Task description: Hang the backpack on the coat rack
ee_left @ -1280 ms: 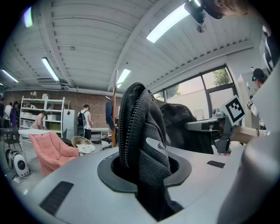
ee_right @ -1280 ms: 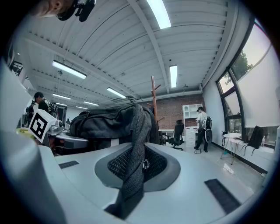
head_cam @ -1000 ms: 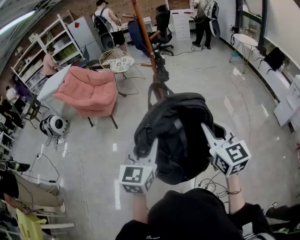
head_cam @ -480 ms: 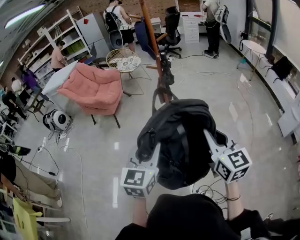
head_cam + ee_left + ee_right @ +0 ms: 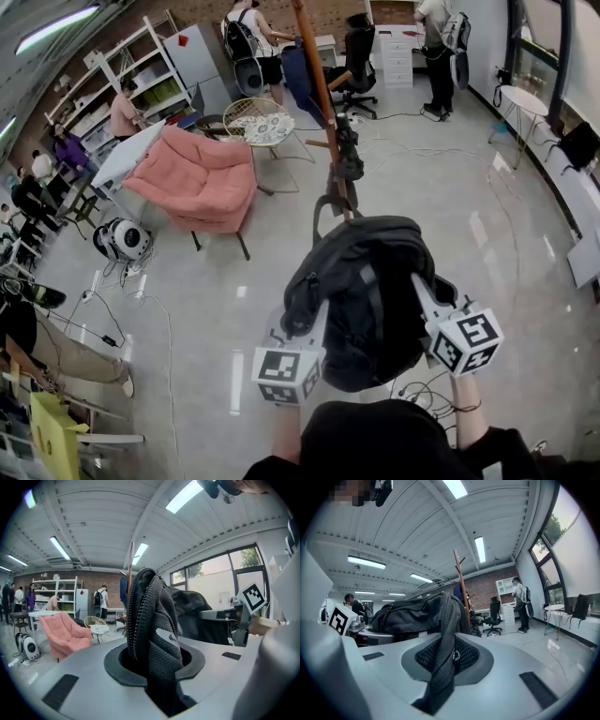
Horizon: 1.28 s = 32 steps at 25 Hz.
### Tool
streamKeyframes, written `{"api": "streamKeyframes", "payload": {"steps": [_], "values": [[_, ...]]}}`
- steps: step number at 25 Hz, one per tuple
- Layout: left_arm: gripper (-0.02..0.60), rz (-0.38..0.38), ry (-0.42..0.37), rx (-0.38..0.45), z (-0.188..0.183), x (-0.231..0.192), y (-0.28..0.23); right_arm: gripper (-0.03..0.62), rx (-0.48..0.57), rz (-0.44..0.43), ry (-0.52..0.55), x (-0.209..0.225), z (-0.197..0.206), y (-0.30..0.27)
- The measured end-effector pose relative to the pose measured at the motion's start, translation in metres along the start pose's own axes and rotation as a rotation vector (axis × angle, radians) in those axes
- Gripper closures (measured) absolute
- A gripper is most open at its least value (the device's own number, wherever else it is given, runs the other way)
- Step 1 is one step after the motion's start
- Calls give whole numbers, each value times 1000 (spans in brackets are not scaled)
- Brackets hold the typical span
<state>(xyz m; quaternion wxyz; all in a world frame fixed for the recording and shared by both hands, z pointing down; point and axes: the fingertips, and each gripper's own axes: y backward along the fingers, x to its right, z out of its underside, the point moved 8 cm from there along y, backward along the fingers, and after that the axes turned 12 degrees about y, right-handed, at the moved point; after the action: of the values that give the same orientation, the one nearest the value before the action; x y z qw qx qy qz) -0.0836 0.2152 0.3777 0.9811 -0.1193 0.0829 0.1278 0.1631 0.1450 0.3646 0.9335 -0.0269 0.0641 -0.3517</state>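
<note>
I hold a black backpack (image 5: 361,291) in the air between both grippers, its top carry loop (image 5: 323,202) pointing toward the wooden coat rack (image 5: 319,84) just ahead. My left gripper (image 5: 309,316) is shut on the backpack's left side; in the left gripper view a zippered fabric edge (image 5: 152,630) is pinched between the jaws. My right gripper (image 5: 419,281) is shut on the right side, with a woven strap (image 5: 443,653) clamped between its jaws. The rack's pole (image 5: 461,581) rises beyond the bag, with dark items hanging on its lower pegs (image 5: 345,150).
A pink armchair (image 5: 197,183) and a wire round table (image 5: 258,122) stand left of the rack. An office chair (image 5: 361,56), desks and several people are at the back. Cables (image 5: 141,309) and a white round device (image 5: 122,239) lie on the floor at left; a small white table (image 5: 525,108) is at right.
Both grippers have carried the backpack forward toward the coat rack and slightly lower. The rack's base now sits closer to the bag's top loop. Both grips are unchanged.
</note>
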Motion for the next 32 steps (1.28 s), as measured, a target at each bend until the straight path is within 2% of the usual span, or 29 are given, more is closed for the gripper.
{"api": "streamKeyframes", "payload": {"steps": [6,16,23,32], "values": [[463,28,7,-18,-11,-34,-48,547,-14,37,-25,17,4,-50],[463,128,7,-25,-43,-82,-134,548,-23,143,-36,51,-8,-121],[463,177,2,-28,-56,-115,-175,547,-22,191,-41,62,-10,-165],[463,206,-49,-40,-76,-142,-216,548,-16,232,-83,76,-9,-204]]}}
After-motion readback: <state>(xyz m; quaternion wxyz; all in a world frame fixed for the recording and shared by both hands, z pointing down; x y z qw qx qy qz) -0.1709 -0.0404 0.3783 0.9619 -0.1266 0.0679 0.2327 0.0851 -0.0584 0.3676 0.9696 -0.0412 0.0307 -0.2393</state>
